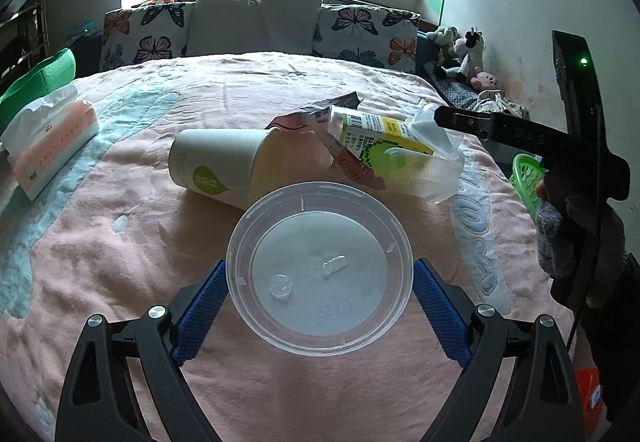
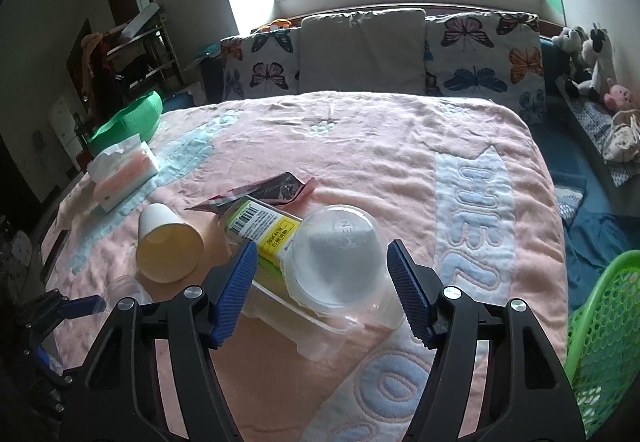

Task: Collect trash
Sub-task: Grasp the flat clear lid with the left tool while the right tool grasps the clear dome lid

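Note:
Trash lies on a pink bed cover. My left gripper (image 1: 320,282) has its blue pads against both sides of a round clear plastic lid (image 1: 320,270). Beyond it lie a tipped paper cup (image 1: 224,162), a yellow-green drink carton (image 1: 376,138), a dark foil wrapper (image 1: 320,110) and a clear plastic box (image 1: 424,174). My right gripper (image 2: 320,282) is open, its pads on either side of a clear domed cup (image 2: 336,254) that lies on the carton (image 2: 264,226) and the clear box (image 2: 296,322), apart from both pads. The paper cup (image 2: 168,246) lies to its left.
A pink tissue pack (image 1: 52,142) lies at the bed's left edge, with a green tub (image 2: 128,122) beyond it. A green mesh basket (image 2: 604,330) stands off the bed at the right. Butterfly pillows (image 2: 480,54) line the headboard; plush toys (image 2: 592,58) sit at the right wall.

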{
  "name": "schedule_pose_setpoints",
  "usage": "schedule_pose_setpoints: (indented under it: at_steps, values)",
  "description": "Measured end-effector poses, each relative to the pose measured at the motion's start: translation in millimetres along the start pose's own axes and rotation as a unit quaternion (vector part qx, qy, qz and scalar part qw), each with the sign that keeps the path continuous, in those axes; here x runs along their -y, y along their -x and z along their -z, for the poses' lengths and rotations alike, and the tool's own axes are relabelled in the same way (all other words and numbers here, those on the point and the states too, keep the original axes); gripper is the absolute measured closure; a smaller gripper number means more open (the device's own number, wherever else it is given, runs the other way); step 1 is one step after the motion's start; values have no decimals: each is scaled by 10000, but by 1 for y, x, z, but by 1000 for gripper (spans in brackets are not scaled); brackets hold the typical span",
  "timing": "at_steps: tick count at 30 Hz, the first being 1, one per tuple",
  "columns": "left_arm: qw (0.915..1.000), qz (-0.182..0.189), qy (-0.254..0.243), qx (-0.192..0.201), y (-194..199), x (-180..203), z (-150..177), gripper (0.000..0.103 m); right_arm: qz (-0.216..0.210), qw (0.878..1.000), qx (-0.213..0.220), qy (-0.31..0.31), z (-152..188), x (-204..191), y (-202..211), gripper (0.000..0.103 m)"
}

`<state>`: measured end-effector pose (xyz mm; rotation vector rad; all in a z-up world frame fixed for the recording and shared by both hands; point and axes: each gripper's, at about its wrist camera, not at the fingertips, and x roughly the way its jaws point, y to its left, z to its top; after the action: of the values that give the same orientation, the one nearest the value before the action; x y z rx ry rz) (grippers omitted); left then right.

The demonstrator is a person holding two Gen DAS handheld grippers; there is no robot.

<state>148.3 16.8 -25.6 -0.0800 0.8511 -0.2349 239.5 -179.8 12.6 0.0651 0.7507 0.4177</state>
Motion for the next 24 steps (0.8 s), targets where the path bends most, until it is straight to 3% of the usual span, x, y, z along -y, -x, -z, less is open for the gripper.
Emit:
schedule_pose_setpoints:
  at_steps: [11,15,24]
  values:
    - [10000,43,32,-34,-2,-1,1,15,92,9998,-143,-39,1,6,-14,43]
    - [10000,61,30,-50,-3,0,1,15,116,9999,-117,-28,1,6,-13,50]
    - [10000,84,-12,-50,-4,3,0,15,93,9999,-114,-3,3,7,-12,50]
